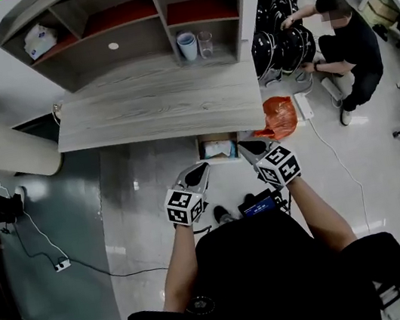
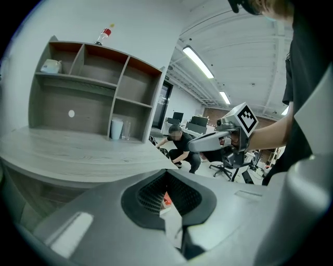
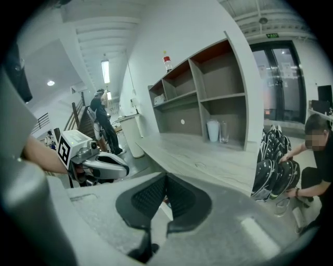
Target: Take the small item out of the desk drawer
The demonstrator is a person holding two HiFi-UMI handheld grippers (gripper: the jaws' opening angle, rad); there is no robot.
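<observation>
The desk drawer (image 1: pixel 217 149) stands pulled out under the front edge of the grey wooden desk (image 1: pixel 152 106). A pale, bluish-white item (image 1: pixel 221 148) lies inside it. My left gripper (image 1: pixel 200 169) hovers just in front of the drawer's left corner, and my right gripper (image 1: pixel 247 148) is at its right corner. Neither touches the item. In the left gripper view the left gripper (image 2: pixel 166 174) has its pads together with nothing between them. The right gripper view shows the right gripper (image 3: pixel 166 177) the same way, with its pads (image 3: pixel 179 195) meeting and nothing held.
A shelf unit (image 1: pixel 159 17) on the desk holds a white cup (image 1: pixel 187 45), a glass (image 1: pixel 205 42) and a tissue pack (image 1: pixel 39 40). An orange bag (image 1: pixel 280 116) lies right of the drawer. A person (image 1: pixel 348 45) crouches by black helmets (image 1: pixel 280 26). A power strip (image 1: pixel 62 265) lies at left.
</observation>
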